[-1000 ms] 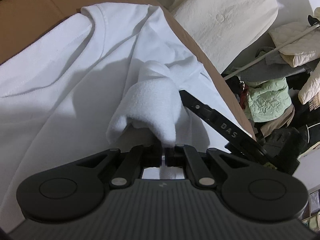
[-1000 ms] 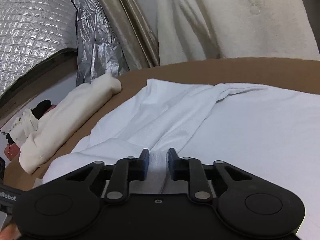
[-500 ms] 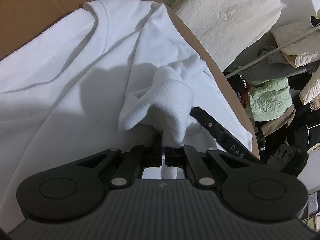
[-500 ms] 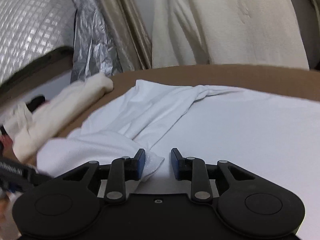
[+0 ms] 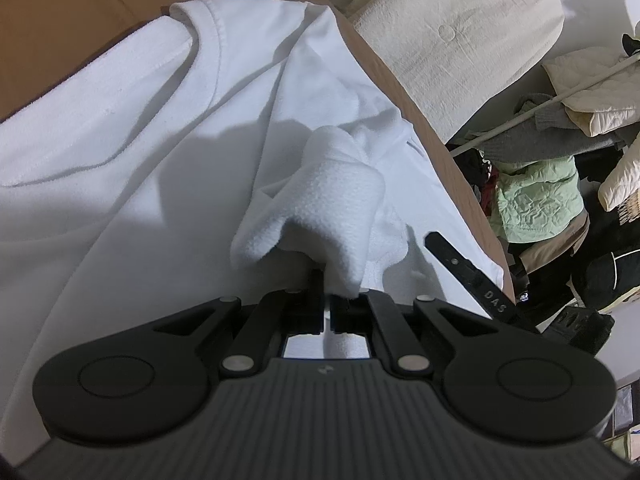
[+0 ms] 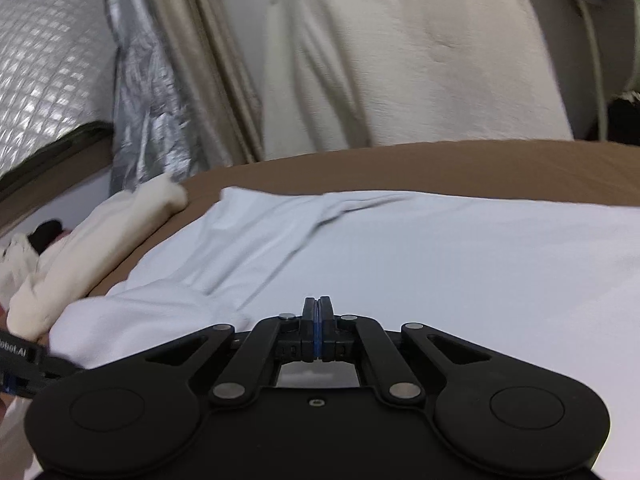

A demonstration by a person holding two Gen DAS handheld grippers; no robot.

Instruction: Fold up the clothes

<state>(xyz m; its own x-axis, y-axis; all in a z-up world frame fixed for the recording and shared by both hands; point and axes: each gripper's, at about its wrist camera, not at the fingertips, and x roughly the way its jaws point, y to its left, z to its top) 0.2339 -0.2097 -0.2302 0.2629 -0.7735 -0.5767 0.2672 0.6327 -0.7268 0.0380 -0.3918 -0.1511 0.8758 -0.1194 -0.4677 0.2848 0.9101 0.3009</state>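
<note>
A white T-shirt [image 5: 120, 152] lies spread on a brown table [image 5: 60, 28], its collar toward the far left. My left gripper [image 5: 329, 300] is shut on a bunched fold of the shirt's sleeve [image 5: 332, 216], lifted a little off the cloth. In the right wrist view the same T-shirt [image 6: 440, 256] covers the table [image 6: 440, 164]. My right gripper [image 6: 318, 308] hovers over it with jaws pressed together and nothing between them. A finger of the right gripper [image 5: 468, 272] shows at the right of the left wrist view.
A cream rolled garment [image 6: 100, 248] lies at the table's left edge. Cream fabric [image 6: 400, 60] hangs behind the table, beside silver quilted material [image 6: 48, 60]. A heap of clothes [image 5: 540, 196] and a white rod [image 5: 560, 100] lie past the table's right edge.
The right gripper let go of the sleeve fold, moved right across the shirt, and its jaws closed empty. The left gripper kept its grip and place.
</note>
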